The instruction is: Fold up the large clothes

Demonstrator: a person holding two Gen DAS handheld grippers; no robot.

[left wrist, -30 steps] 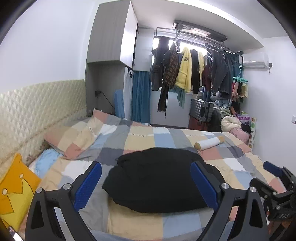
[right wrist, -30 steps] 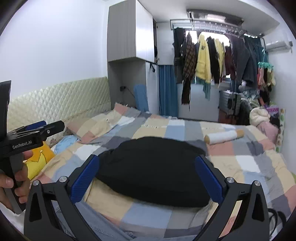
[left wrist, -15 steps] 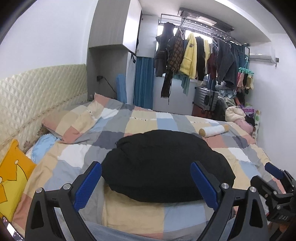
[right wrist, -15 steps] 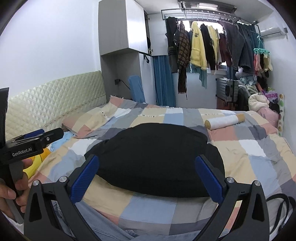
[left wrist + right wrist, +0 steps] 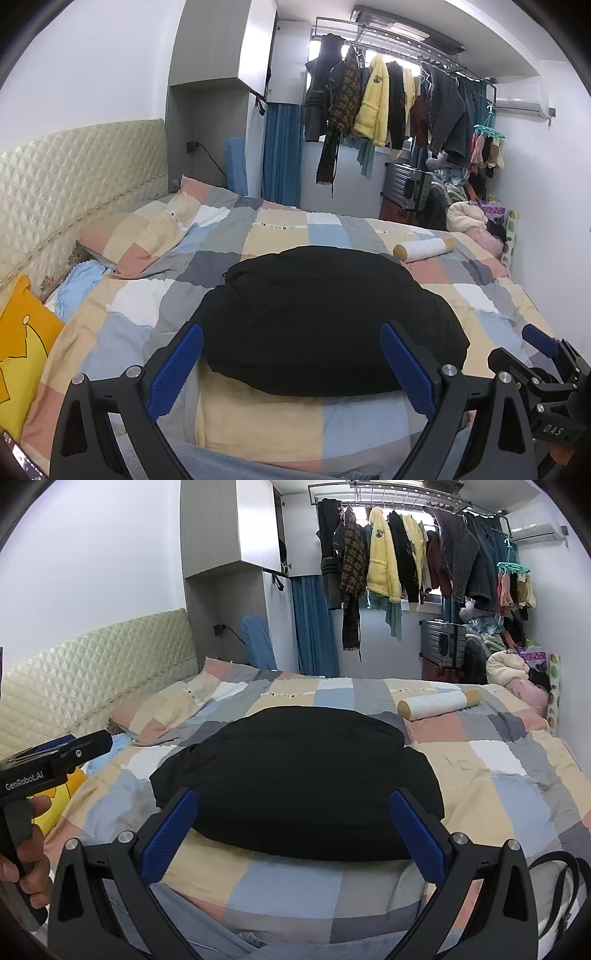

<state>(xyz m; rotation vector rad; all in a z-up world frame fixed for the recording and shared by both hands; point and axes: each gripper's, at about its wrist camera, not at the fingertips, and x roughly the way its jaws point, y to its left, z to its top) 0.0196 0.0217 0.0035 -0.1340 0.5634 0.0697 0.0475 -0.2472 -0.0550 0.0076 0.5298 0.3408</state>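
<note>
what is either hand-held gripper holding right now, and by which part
Nothing. The left hand-held gripper and the right hand-held gripper are both open, short of the black garment on the bed.

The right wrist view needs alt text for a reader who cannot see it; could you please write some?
A black garment lies in a rounded bundle on a bed with a patchwork quilt, framed by the open blue-padded fingers of the right tool, which holds nothing. At the left edge a hand grips the left tool; clothes hang on a rack behind.
</note>
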